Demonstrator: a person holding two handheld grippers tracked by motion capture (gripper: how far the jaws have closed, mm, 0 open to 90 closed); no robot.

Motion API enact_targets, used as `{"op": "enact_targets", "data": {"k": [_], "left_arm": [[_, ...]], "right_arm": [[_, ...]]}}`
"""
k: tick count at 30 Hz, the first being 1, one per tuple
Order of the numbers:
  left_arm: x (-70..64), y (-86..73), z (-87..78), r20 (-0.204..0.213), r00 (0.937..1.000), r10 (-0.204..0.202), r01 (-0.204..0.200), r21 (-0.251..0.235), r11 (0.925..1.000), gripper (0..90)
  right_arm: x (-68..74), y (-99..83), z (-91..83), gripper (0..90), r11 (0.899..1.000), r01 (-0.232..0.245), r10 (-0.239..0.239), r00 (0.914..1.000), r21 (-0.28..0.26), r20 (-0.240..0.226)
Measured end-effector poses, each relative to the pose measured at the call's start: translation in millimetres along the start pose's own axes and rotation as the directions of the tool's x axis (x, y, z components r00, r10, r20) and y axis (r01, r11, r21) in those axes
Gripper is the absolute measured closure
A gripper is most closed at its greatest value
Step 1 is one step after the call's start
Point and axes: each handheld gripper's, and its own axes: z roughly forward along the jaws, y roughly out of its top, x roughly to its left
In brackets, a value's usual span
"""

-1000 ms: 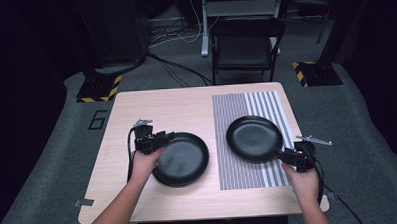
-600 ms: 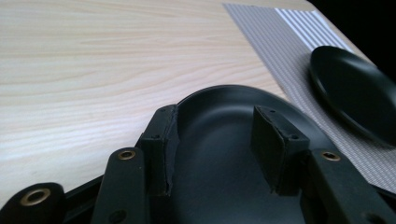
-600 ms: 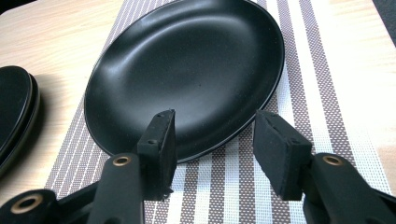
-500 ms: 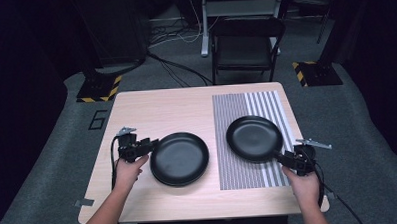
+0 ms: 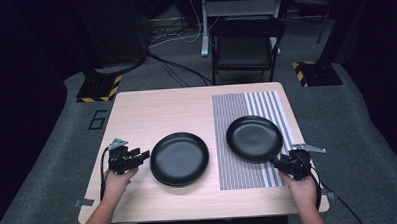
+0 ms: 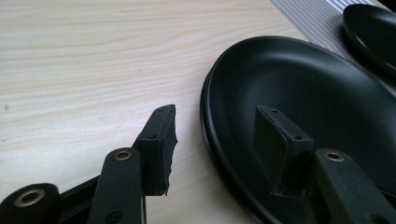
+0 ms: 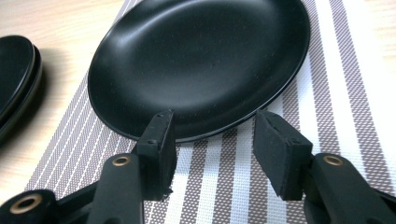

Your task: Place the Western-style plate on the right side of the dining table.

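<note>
Withdrawn leftward since earlier: left gripper [image 5: 144, 155], jaws parted, empty, beside stacked black plates [image 5: 179, 158]. Right gripper [image 5: 273, 161], parted, empty, just short of plate [image 5: 254, 138] on striped mat [image 5: 241, 173].

Left tongs pull off the plate stack

Left tongs [image 5: 144, 155], over the stacked black plates [image 5: 179, 158] a second ago, now sit beside the stack's left rim, jaws apart, one pad [image 6: 161, 149] over bare desk [image 5: 151, 113], the other over the rim. Left hand [image 5: 118, 179] shifts left too; the stack is no longer blurred.
</note>
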Motion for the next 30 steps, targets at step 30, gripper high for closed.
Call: {"op": "enact_targets", "data": {"k": [30], "left_arm": [[48.9,-15.7,6.9,-0.069,0.9951,0.071,-0.067,0.052,0.9964,39.7]], "right_arm": [[-22.6,-20.7,6.5,34.3,0.997,0.073,-0.071,0.9953,-0.027,0.066]]}}
